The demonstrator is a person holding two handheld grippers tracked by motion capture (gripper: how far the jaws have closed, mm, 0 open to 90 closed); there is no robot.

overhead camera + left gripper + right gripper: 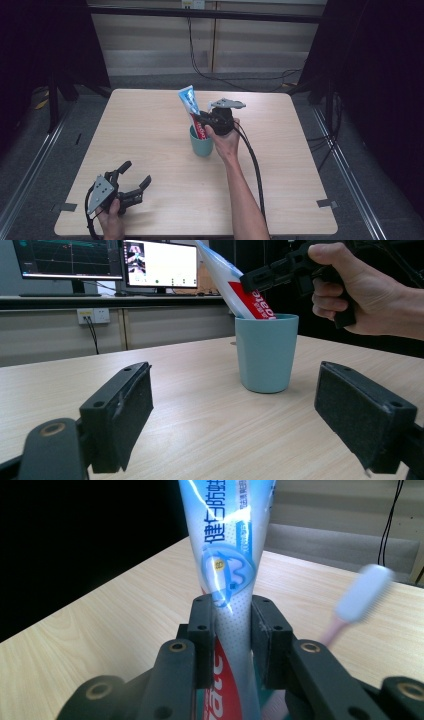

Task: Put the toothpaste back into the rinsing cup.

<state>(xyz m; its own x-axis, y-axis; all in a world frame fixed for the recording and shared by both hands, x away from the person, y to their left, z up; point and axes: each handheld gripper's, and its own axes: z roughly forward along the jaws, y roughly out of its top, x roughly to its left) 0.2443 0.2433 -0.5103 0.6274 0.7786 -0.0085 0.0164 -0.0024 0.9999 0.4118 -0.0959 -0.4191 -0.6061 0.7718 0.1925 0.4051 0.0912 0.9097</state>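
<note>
A blue, white and red toothpaste tube [192, 110] stands tilted with its lower end inside a teal cup [201, 141] near the middle of the table. My right gripper [204, 121] is shut on the tube just above the cup's rim; in the right gripper view both pads press the toothpaste tube [231, 580] from either side. The head of a pink and white toothbrush [361, 592] rises beside it, blurred. My left gripper [135, 175] rests at the front left of the table with its jaws open and nothing between them. The left gripper view looks at the cup [266, 352] and tube [235, 282].
The wooden table [150, 125] has bare surface to the left and right of the cup. A cable [255, 165] trails from the right gripper along the forearm. Monitors [160, 262] stand on a bench beyond the table in the left gripper view.
</note>
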